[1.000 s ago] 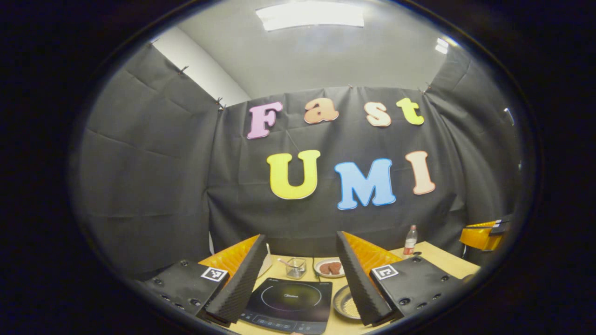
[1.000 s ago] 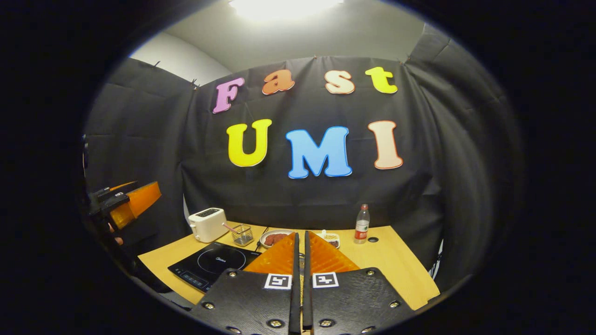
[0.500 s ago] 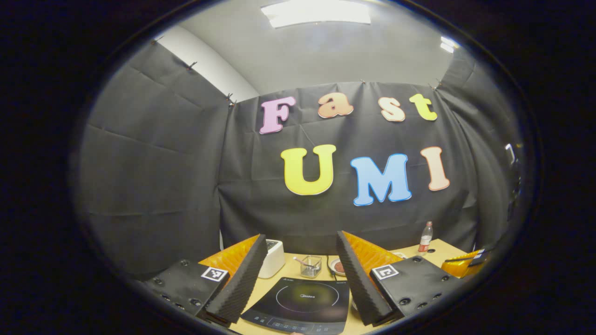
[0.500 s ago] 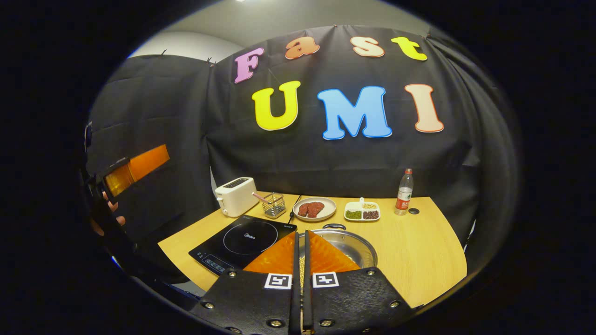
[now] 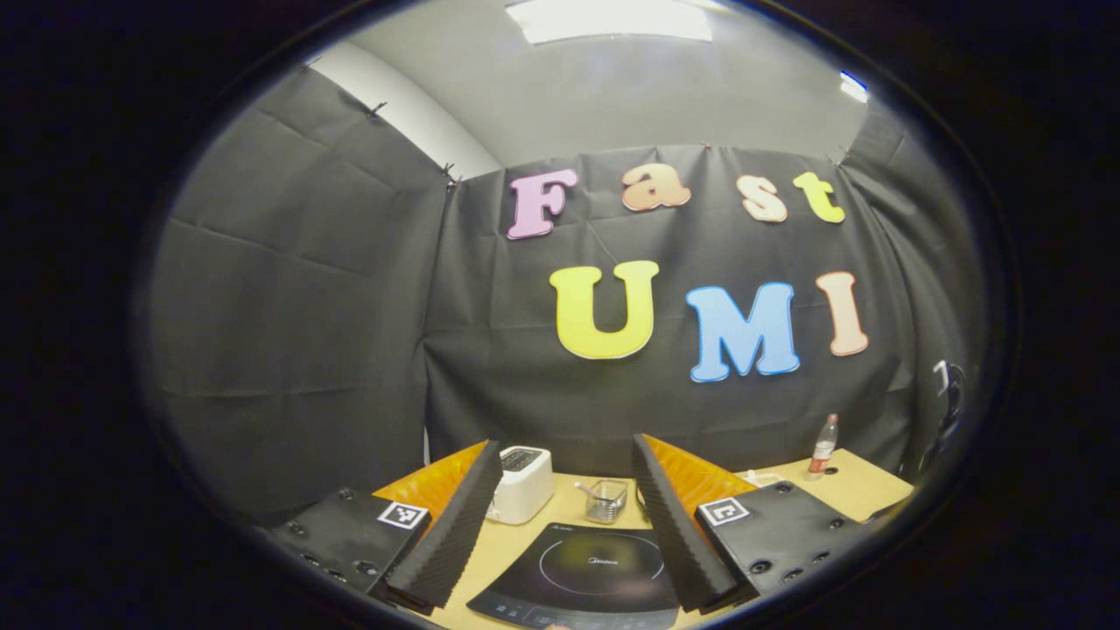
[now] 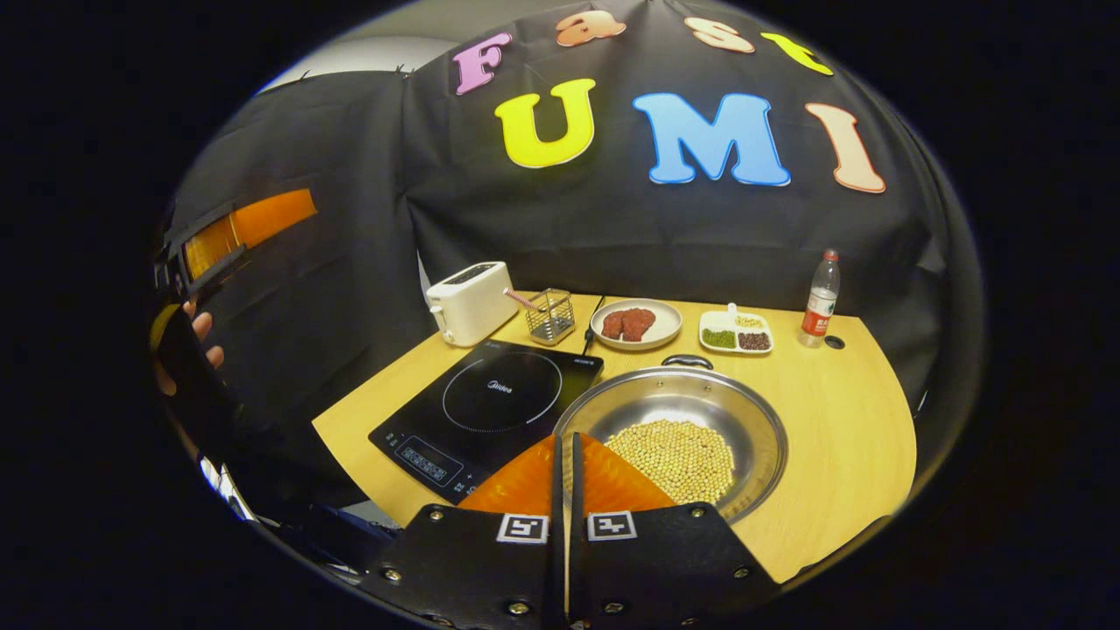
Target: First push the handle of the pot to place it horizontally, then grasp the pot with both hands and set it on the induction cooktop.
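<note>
On table point(image 6: 840, 420): 1 pot point(image 6: 678, 437), 1 cooktop point(image 6: 490, 402), 1 toaster point(image 6: 471, 302); left gripper point(image 5: 564, 516) jaws released, right gripper point(image 6: 566, 468) clenched.

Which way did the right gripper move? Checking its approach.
Yes: right gripper dipped toward the pot; the toaster climbed in its view.

Pot point(image 6: 752, 420) shiny metal; induction cooktop point(image 6: 455, 420) glossy black glass; table point(image 6: 840, 420) matt wood; toaster point(image 6: 468, 302) smooth plastic.
</note>
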`<state>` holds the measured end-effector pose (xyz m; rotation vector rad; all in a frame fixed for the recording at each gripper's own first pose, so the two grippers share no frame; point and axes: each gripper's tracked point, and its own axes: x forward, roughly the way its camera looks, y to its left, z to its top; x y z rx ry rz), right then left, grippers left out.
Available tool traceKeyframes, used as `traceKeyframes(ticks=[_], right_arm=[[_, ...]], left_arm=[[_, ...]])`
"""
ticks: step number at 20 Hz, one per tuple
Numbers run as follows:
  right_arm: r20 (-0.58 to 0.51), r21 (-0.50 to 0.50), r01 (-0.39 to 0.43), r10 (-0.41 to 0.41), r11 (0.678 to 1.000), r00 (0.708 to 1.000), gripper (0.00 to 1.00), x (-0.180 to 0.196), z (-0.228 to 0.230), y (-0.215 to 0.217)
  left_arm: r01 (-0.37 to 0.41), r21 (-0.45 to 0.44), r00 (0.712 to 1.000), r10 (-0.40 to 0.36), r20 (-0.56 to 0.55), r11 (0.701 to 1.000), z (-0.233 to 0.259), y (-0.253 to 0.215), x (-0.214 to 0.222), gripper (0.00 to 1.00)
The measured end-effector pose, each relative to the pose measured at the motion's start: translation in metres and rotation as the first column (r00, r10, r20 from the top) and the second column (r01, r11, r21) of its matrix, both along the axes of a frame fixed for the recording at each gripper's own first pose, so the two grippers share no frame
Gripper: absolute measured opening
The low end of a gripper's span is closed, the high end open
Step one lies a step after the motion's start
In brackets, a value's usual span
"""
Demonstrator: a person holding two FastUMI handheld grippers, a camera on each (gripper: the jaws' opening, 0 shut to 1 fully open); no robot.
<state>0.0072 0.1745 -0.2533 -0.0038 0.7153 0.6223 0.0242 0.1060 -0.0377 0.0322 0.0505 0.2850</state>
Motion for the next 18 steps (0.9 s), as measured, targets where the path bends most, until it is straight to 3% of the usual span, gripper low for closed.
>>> traceKeyframes(ticks=[10, 18], right_arm=[[-0.179, -0.058, -0.088, 0.077, 0.994, 0.981, 0.03, -0.021, -0.065, 0.025], [-0.283, -0.121, -0.138, 0.099, 0.983, 0.954, 0.03, -0.037, -0.104, 0.028]], left_arm=[[-0.023, -0.013, 0.999, 0.022, -0.029, 1.0, -0.025, 0.029, 0.022, 0.99], [0.002, -0.037, 0.999, -0.004, -0.049, 0.999, -0.044, 0.037, 0.046, 0.96]])
